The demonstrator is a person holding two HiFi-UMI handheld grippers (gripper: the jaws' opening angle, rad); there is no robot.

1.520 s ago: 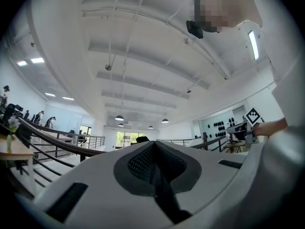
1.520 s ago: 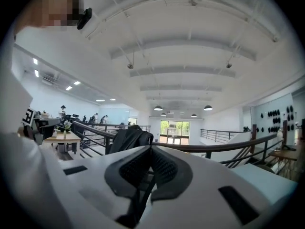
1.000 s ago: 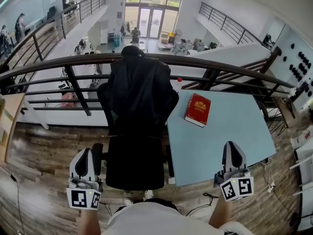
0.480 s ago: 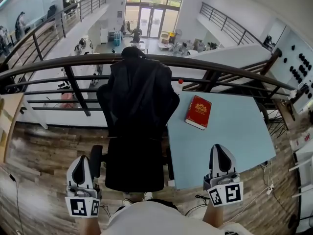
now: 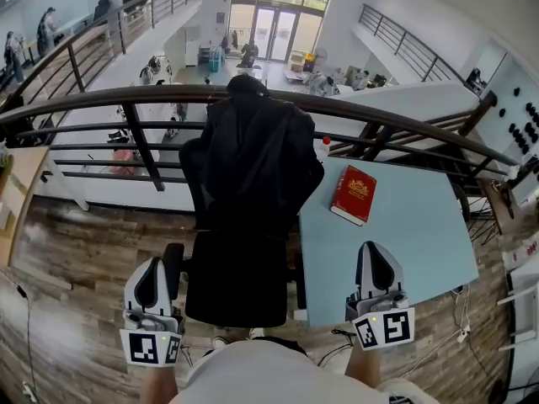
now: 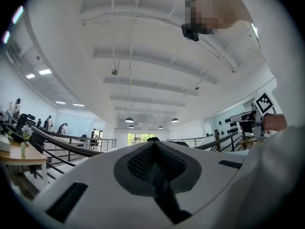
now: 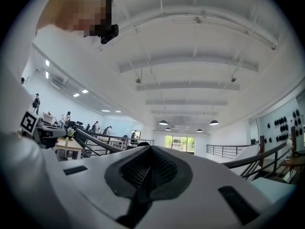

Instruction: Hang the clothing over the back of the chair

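Jaws sit pressed together on the left hand-held gripper (image 6: 153,147) with nothing between them, and its own view shows that plainly. Same on the right hand-held gripper (image 7: 150,150): closed and empty.

Head view puts both low in the frame. The left one is just beside the seat of the black chair (image 5: 236,280), and the right one overlaps the near edge of the pale blue worktop (image 5: 421,242). Dark clothing (image 5: 253,154) is draped over the chair back, covering it from the top down, right in front of the curved railing (image 5: 101,99). A red book (image 5: 354,195) lies on the worktop, well apart from either gripper.

Both gripper views tilt up to the ceiling (image 7: 190,46) and lamps. Only a dark sliver of the chair top peeks over the jaws, and the book never appears. The left gripper view catches the other gripper's marker cube (image 6: 263,103) at its right edge.
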